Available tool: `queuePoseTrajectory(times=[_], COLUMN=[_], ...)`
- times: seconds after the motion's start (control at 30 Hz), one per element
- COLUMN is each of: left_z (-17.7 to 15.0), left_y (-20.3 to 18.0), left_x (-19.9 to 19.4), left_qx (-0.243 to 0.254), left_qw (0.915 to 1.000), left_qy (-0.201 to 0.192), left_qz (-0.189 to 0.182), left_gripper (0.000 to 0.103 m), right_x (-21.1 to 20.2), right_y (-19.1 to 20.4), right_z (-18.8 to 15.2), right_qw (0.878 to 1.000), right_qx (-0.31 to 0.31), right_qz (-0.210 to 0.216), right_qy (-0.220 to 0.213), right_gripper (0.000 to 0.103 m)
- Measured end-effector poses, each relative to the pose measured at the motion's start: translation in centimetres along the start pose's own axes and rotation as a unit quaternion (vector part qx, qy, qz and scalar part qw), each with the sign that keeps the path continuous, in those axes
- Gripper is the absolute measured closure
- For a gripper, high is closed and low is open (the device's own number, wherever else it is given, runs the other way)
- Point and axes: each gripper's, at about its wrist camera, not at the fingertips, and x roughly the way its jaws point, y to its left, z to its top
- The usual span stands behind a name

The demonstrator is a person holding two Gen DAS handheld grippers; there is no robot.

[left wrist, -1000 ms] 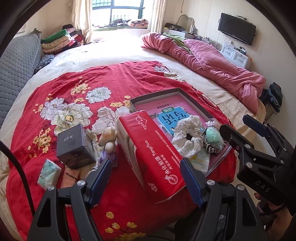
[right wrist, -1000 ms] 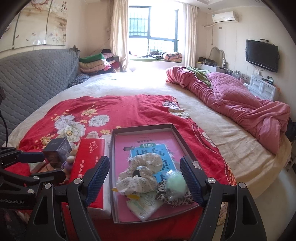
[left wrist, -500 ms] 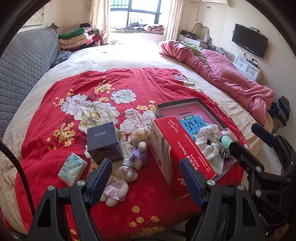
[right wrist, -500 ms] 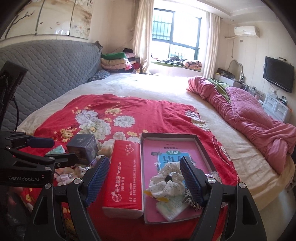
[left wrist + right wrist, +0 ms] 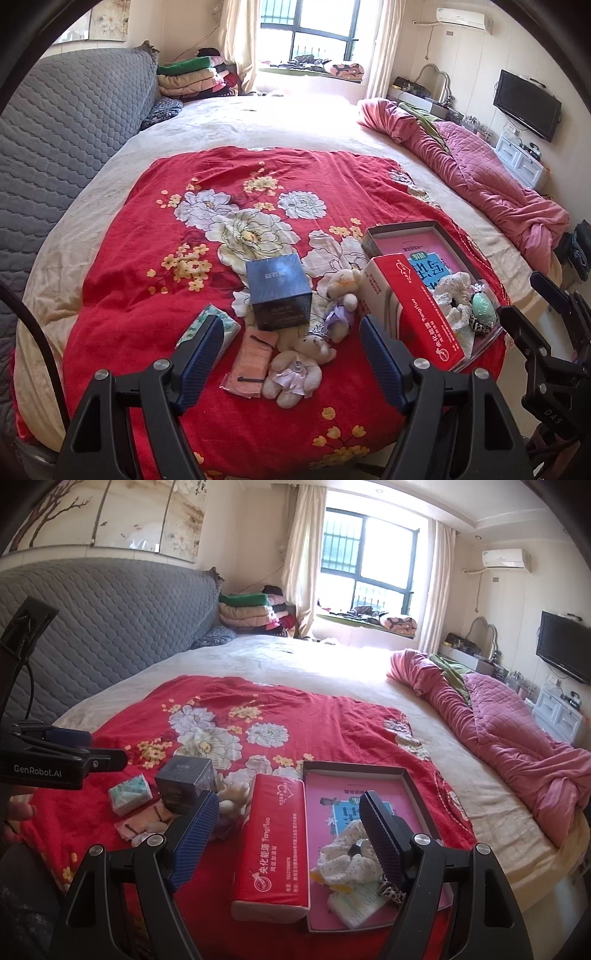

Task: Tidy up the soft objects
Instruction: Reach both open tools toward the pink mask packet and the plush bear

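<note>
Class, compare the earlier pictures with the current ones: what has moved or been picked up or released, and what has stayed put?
Both tools, left and right, pulled back from the bed with open, empty jaws; nothing was gripped or released. The red tissue pack, the box lid holding the scrunchie, the dark box and the teddy bears lie as before.

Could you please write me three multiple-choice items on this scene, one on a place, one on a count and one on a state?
1. Where does the white scrunchie lie?
A. in the tray
B. on the dark box
C. on the pink quilt

2. How many plush bears lie beside the dark box?
A. one
B. two
C. four

3. How does the left gripper stand?
A. shut on a bear
B. shut on the tissue pack
C. open, holding nothing

Key: 1 A, it rests on the book inside the tray. 2 B, one bear and another show. 3 C, its jaws stand apart over the spread.
</note>
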Motion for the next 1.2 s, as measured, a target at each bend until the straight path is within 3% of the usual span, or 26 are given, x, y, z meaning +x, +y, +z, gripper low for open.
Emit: queuePoseTrajectory(times=[0.5,0.93,1.2], left_z=[-1.3,-4.3,-5.8], left_y=[3.5,6.7,7.6], left_x=[-0.3,3.7,5.9], left_qx=[-0.023,-0.044,-0.050], left_qw=[0.9995,0.9968,0.9951], left_qy=[0.013,0.062,0.085], left_qz=[0.016,0.024,0.007], left_gripper=[0.028,0.028,0.028], right_x=[-0.1,2.3,5.0], right_y=[2.4,6.2,8.2], right_z=[0.9,-0.4,-1.6], right_qw=[0.999,0.995,0.992], right_qx=[-0.025,-0.061,-0.071], right_qz=[0.034,0.070,0.076], right_qy=[-0.002,0.037,0.074], right_gripper=[0.023,0.023,0.023])
